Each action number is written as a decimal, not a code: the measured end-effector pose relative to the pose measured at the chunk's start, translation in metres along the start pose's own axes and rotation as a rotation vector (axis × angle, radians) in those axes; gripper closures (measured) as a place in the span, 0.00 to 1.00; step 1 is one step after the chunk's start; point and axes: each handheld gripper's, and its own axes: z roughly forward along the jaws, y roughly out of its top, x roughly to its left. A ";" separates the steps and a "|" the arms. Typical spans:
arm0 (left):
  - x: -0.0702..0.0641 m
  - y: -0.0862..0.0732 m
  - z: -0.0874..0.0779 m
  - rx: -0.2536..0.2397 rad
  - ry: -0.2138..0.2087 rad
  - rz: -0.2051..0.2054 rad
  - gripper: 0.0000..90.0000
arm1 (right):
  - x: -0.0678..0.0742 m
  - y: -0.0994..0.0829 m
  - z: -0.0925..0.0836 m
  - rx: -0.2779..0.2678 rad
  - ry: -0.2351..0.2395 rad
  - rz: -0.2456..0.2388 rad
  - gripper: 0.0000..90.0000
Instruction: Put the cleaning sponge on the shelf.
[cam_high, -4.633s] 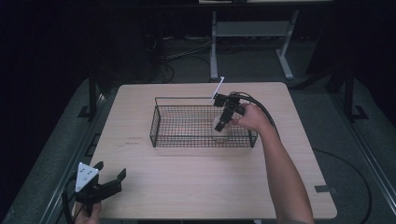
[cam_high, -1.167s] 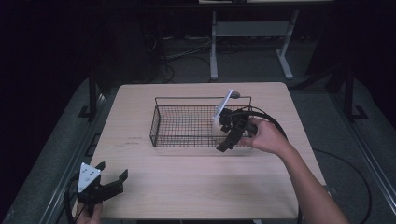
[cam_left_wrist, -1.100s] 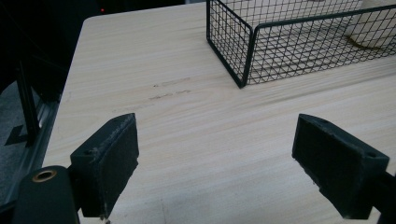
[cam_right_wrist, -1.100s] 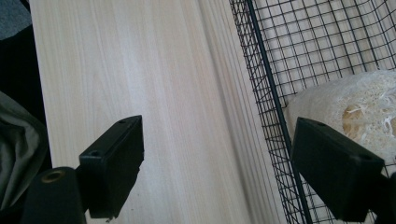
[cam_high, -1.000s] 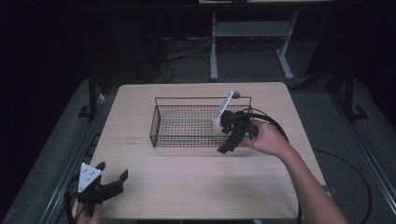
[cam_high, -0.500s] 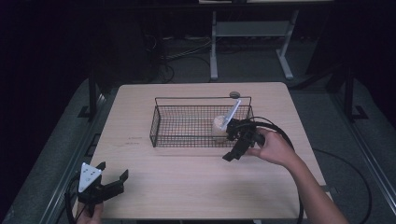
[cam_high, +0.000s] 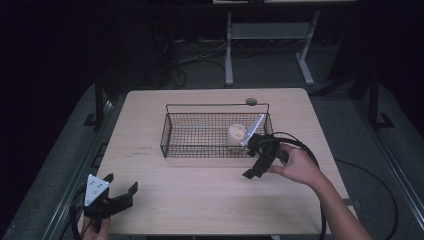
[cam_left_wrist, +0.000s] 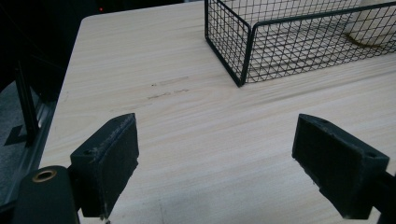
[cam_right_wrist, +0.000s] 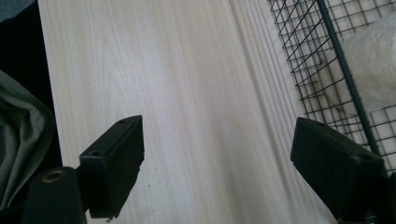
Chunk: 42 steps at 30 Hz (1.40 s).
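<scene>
Hovering with fingers spread at centre-right, the right gripper (cam_high: 251, 172) risks snagging the wire basket (cam_high: 172, 134) holding the pale roll (cam_high: 236, 134); the left gripper (cam_high: 121, 192) waits, spread, lower left.

text: none legible | labels: none | numbers: none

Light wood-grain rectangular worktop (cam_high: 200, 200), pale, with faint dark scuff marks near its left side. Small round grey disc (cam_high: 251, 101) lies on the worktop at the far edge. Beyond the worktop: grey metal stand with two legs (cam_high: 270, 35) on dark floor, and loose black cables (cam_high: 185, 60) beside it.
</scene>
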 end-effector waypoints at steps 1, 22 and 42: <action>0.000 0.000 0.000 0.000 0.000 0.000 0.15 | 0.000 -0.001 0.001 0.003 0.000 -0.001 0.19; -0.002 0.000 0.000 0.001 -0.002 0.001 0.15 | 0.008 -0.040 0.009 -0.025 0.001 0.039 0.19; -0.003 -0.001 0.001 0.006 -0.006 0.009 0.15 | 0.017 -0.074 0.014 -0.064 -0.007 0.066 0.19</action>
